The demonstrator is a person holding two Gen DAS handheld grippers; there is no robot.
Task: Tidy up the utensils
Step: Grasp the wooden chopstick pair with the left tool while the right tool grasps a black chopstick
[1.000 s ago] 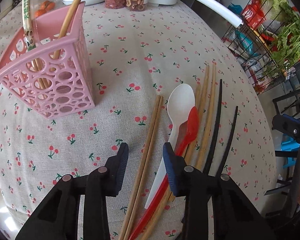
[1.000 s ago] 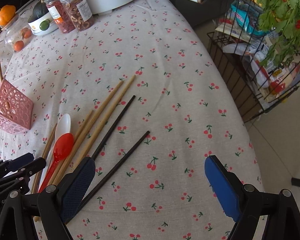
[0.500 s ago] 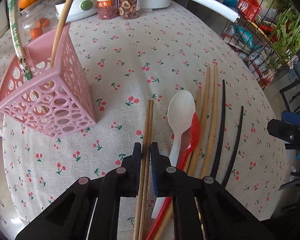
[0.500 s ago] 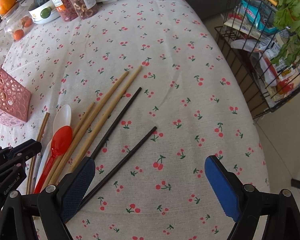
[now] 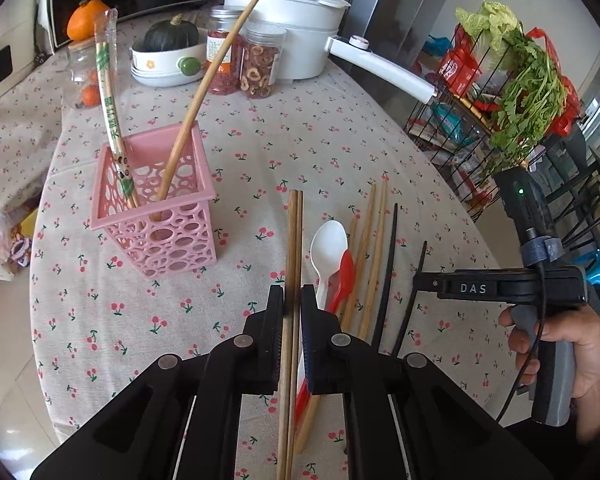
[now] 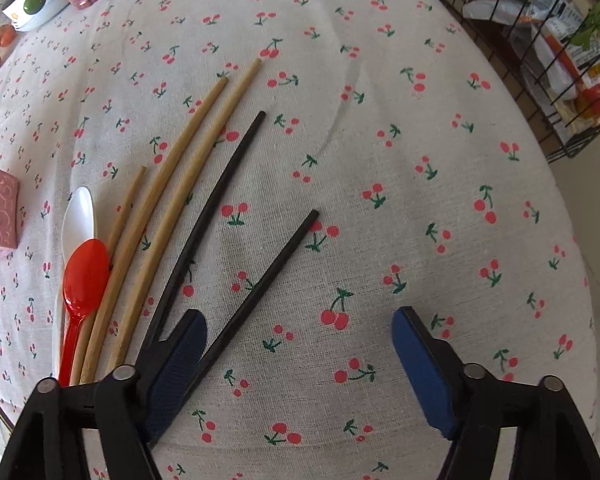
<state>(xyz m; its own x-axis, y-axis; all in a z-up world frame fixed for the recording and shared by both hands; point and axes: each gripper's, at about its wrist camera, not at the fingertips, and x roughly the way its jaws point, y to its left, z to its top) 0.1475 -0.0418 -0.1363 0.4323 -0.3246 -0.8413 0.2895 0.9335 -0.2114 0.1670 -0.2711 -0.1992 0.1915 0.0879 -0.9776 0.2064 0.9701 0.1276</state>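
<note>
Now left gripper (image 5: 291,312) clamps brown chopsticks (image 5: 295,232) beside pink basket (image 5: 156,216), white spoon (image 5: 329,248).

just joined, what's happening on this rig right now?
A person is sorting utensils into the pink basket with two handheld claws. The left claw is shut on a pair of brown chopsticks, which look lifted off the tablecloth. The right claw is open, low over the cloth near the two black chopsticks. The white spoon, red spoon and light wooden chopsticks lie on the cloth. The basket already holds a wrapped pair and one long stick.
</note>
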